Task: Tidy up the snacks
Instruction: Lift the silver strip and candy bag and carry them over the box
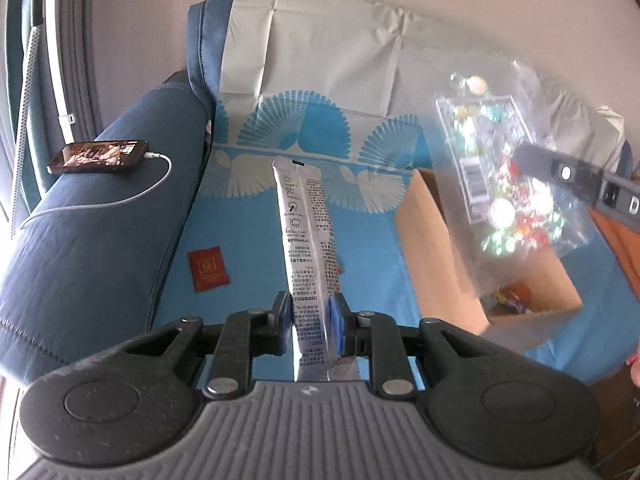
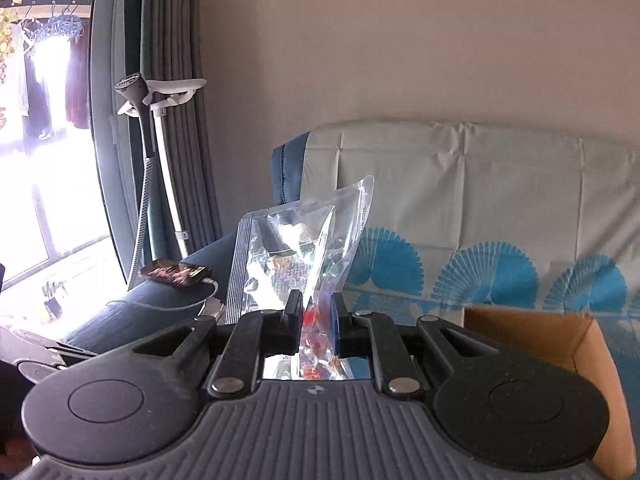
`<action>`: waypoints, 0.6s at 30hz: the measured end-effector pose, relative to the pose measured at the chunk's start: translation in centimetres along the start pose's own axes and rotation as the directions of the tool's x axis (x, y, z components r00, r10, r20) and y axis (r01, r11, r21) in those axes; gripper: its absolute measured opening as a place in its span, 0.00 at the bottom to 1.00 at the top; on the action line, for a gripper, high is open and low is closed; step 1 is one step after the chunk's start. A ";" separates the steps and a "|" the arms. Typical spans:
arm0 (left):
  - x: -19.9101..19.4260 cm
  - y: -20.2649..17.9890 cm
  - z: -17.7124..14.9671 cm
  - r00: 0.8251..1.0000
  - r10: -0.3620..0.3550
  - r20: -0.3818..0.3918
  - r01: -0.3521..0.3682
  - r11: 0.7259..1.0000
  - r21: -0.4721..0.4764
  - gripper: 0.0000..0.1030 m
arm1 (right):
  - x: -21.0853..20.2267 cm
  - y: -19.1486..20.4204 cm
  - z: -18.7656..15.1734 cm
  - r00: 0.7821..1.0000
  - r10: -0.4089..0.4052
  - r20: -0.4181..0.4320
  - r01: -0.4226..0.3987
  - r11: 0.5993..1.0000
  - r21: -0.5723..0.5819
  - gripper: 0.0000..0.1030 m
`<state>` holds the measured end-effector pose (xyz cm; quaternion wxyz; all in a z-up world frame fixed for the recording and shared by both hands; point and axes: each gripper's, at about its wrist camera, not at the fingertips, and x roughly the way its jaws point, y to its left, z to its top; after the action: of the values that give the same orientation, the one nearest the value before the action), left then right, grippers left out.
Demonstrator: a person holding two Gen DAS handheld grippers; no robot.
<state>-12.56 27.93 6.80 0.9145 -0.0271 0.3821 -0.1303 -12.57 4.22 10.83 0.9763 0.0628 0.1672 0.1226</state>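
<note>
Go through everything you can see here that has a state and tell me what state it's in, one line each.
Left gripper: shut on the silver printed stick sachet.
Right gripper: shut on the clear plastic bag of colourful candies.
Brown cardboard box: open, some snacks inside.
Black smartphone: screen lit, white cable plugged in, lying on the sofa armrest.
Small red packet: lying flat on the blue sofa cover.

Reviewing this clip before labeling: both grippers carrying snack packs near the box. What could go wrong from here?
1. The left gripper pinches the long silver sachet near one end, so most of it sticks out unsupported; it may swing or slip.
2. The right gripper grips the clear candy bag by slick film; it could slide out.
3. The cardboard box sits on a soft covered sofa seat; a drop on its wall might tip it.
</note>
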 end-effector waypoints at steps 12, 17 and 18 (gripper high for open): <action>-4.7 -1.5 -1.9 0.998 -0.030 0.055 0.028 0.999 0.036 0.23 | -5.0 2.3 -4.2 0.997 -0.025 -0.075 0.027 0.999 0.036 0.15; -5.3 -1.3 -2.1 0.998 -0.030 0.063 0.028 0.999 0.031 0.23 | -5.5 2.6 -4.5 0.997 -0.029 -0.072 0.032 0.999 0.037 0.15; -5.3 -1.3 -2.1 0.998 -0.030 0.064 0.028 0.999 0.030 0.23 | -5.6 2.8 -4.6 0.997 -0.028 -0.071 0.030 0.999 0.034 0.15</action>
<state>-17.94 28.20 9.16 0.9245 -0.0236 0.3503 -0.1482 -19.88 5.81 8.75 0.9701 0.0732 0.2047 0.1075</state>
